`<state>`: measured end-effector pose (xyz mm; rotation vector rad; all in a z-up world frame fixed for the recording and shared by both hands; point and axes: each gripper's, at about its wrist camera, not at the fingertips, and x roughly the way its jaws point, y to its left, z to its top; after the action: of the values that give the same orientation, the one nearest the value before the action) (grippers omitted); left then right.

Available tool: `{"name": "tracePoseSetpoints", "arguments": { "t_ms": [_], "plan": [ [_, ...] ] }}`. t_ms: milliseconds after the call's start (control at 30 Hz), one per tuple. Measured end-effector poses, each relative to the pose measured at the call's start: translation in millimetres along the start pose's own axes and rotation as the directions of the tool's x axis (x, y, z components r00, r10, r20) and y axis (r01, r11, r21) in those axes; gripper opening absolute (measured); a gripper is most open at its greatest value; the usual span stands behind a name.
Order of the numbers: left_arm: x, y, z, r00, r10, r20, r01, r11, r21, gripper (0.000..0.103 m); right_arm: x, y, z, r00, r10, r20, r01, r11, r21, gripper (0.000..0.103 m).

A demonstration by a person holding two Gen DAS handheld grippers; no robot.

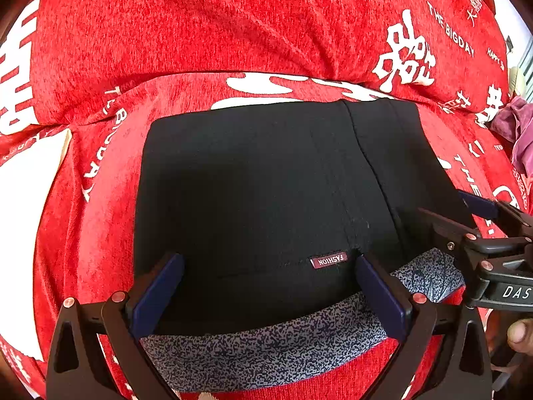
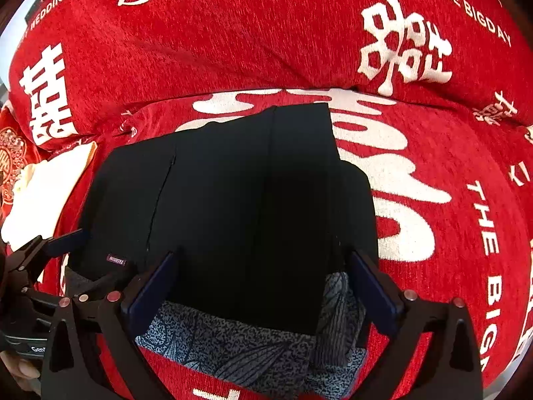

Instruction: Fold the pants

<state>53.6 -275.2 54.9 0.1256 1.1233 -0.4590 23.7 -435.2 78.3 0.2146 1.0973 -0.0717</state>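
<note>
On the red sofa seat (image 1: 100, 220), printed with white characters and lettering, my black pants (image 1: 266, 183) lie folded into a flat, roughly square stack, with the seat's back cushion (image 1: 200, 26) rising just behind them. Nearest me, the speckled blue-grey waistband lining (image 1: 266, 350) shows along the stack's front edge, and a small maroon label (image 1: 329, 260) reading FASHION sits on the black cloth just above it.

My left claw (image 1: 269, 296) hovers over that front edge with its blue-padded fingers (image 1: 156, 296) spread wide apart, holding nothing. My right claw (image 2: 263, 293) stands equally wide at the pants' right-hand part, its fingers (image 2: 373, 293) on either side of the black cloth and the patterned lining, with nothing pinched between them. Each claw shows at the edge of the other's view, so they work just beside one another.

White cloth (image 2: 43, 193) lies on the seat to the left of the pants, and a purple garment (image 1: 514, 130) sits off to the far right.
</note>
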Motion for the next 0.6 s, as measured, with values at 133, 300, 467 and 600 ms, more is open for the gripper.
{"name": "tracePoseSetpoints", "arguments": {
  "t_ms": [133,300,467,600],
  "plan": [
    [0.8,-3.4,-1.7,1.0,0.016,0.007,-0.016,1.0,0.006,0.103,2.5,2.4,3.0,1.0,-0.025,-0.012,0.024,1.0,-0.011,0.102],
    [1.9,-3.0,-0.4,1.0,0.013,-0.008,-0.013,1.0,0.008,0.103,5.8,5.6,3.6,0.999,-0.045,-0.023,0.045,0.999,-0.002,0.102],
    [2.8,-2.6,-0.3,1.0,0.009,-0.012,-0.009,1.0,0.001,0.103,6.5,5.3,4.1,0.999,-0.038,-0.029,0.038,0.999,0.003,0.102],
    [2.7,1.0,-1.4,1.0,-0.01,-0.001,0.01,1.0,-0.01,0.103,3.5,6.5,4.7,0.999,-0.041,-0.022,0.041,0.999,0.0,0.102]
  ]
}}
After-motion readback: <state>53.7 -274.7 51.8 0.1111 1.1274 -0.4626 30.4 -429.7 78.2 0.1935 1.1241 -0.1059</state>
